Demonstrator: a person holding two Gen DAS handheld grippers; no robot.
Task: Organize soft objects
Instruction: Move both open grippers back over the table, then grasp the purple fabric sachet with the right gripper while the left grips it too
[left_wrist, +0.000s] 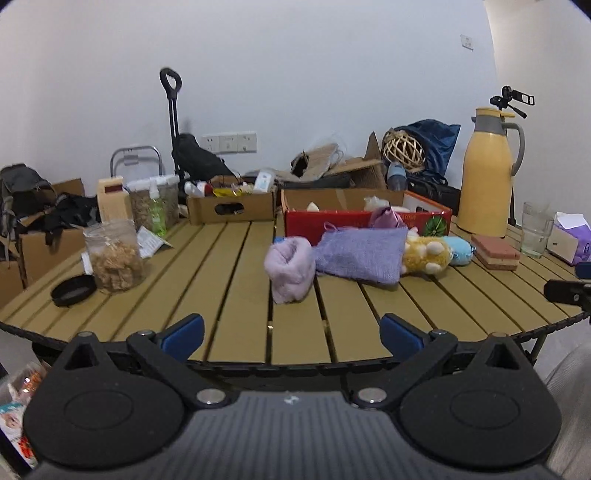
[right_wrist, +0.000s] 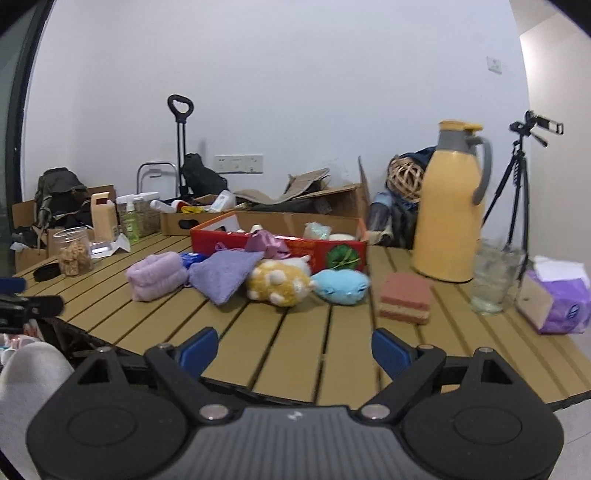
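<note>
On the table (right_wrist: 280, 354) sat a purple cloth (right_wrist: 225, 275) beside a yellow plush (right_wrist: 277, 282); both grippers, left (left_wrist: 291, 332) and right (right_wrist: 293, 349), gaped wide, holding nothing.

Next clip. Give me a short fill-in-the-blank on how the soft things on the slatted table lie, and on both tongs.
1. The yellow plush toy lies between the purple knitted cloth and the ____ plush toy.
2. Behind the soft things stands a ____ cardboard box with its top open.
3. The left tongs and the right tongs are both ____, with nothing between their pads.
4. The rolled lilac towel lies ____ the red box, on the table.

Missing words: blue; red; open; outside
</note>
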